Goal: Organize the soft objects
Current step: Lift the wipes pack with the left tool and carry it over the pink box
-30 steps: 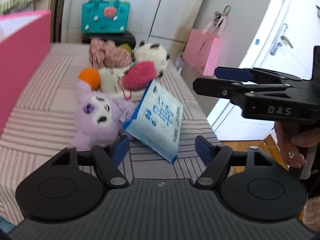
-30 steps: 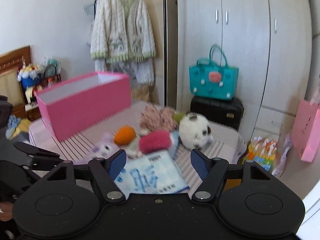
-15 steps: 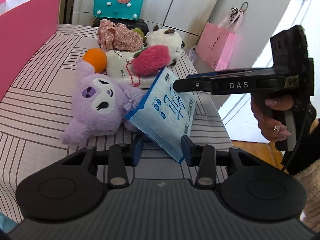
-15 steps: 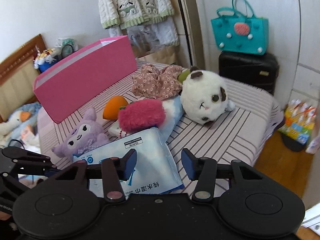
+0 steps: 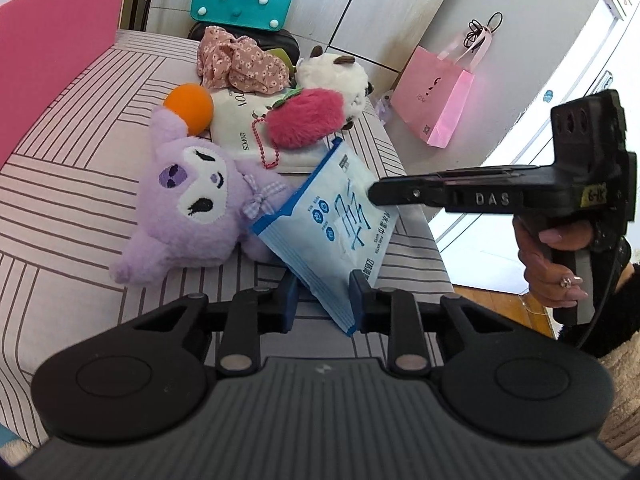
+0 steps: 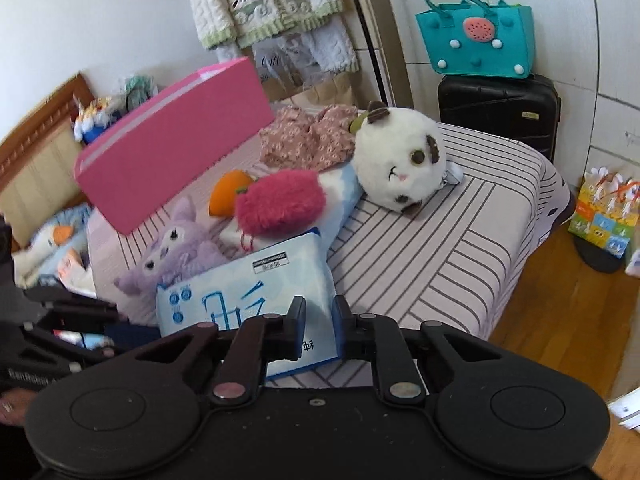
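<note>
On the striped bed [image 5: 72, 184] in front of me lies one heap of soft things, with one tall pink box [image 6: 172, 144] standing behind it. Counting from big to small: one white round plush [image 6: 400, 168] with brown patches at the far side, one purple plush [image 5: 188, 208] lying face up on the near side, one blue-and-white wipes pack [image 5: 336, 220], one crumpled pink floral cloth [image 5: 236, 60], one white pouch [image 5: 236, 124] with print under the others, one fuzzy red plush [image 5: 304, 118] with a bead chain, and one orange ball-shaped toy [image 5: 190, 106] touching the purple plush's raised arm. Off the bed I count one teal handbag [image 6: 476, 40] on one black suitcase [image 6: 496, 112], and one pink paper bag [image 5: 436, 96] on the floor.

I hold two grippers, and both are on the wipes pack. My left gripper [image 5: 322, 300] has just been closing; its jaws stand narrow with the pack's near corner between them, and the pads look to press on it. My right gripper [image 6: 318, 326] has likewise just been closing and now pinches the pack's edge tight; in the left view it comes in from the right side, held by my hand [image 5: 548, 264], with its tips against the pack's far edge. The pack lies tilted, one side leaning on the purple plush, stretched between my two tools, just below the fuzzy red plush.
</note>
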Demonstrator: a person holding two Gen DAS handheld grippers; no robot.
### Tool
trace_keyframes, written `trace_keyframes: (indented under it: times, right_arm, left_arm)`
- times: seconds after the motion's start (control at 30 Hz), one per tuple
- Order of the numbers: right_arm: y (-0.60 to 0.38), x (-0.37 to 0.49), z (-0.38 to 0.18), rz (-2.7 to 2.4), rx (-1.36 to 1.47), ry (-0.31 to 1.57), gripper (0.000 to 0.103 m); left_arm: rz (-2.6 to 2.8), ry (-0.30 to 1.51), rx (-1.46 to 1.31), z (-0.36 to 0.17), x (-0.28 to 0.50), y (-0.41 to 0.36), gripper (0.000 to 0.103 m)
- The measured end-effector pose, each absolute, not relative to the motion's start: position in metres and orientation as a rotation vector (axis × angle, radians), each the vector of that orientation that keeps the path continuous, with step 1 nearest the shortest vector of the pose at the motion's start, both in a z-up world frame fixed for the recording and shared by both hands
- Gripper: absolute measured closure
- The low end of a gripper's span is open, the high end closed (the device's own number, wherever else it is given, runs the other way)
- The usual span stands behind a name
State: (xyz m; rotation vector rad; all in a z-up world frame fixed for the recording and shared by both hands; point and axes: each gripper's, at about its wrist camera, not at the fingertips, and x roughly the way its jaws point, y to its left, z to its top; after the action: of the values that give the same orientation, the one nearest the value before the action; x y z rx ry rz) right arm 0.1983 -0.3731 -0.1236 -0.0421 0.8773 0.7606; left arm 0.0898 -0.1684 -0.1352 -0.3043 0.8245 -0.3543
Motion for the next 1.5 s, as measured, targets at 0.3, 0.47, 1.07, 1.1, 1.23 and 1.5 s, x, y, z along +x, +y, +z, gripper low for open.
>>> trace_keyframes:
  times: [0.3,0.47,1.07,1.1,1.23,1.5]
  right_arm:
    - [-0.375,0.211,-0.127,0.787,-0.008,0.931,0.061]
    - [-0.372,0.208,-0.128,0.813,0.001,0.937,0.065]
    - [-0.352,0.147,-0.091,0.665,-0.016,0.968,0.079]
    - [-0.348,0.143,-0.088,0.651,-0.023,0.975,0.079]
    - [-0.333,0.129,-0.076,0.607,-0.046,0.980,0.078]
    - [-0.304,0.103,-0.048,0.561,-0.052,0.957,0.076]
  left_arm:
    - [-0.341,0.844,-0.318,-0.136,0.093,-0.168,0.074]
    - [-0.341,0.842,-0.329,-0.136,0.093,-0.168,0.079]
    - [-0.430,0.934,-0.331,-0.118,0.086,-0.151,0.083]
    - [-0.432,0.932,-0.324,-0.115,0.084,-0.148,0.083]
    - [-0.454,0.932,-0.290,-0.102,0.080,-0.139,0.083]
    - [-0.517,0.928,-0.256,-0.075,0.077,-0.110,0.083]
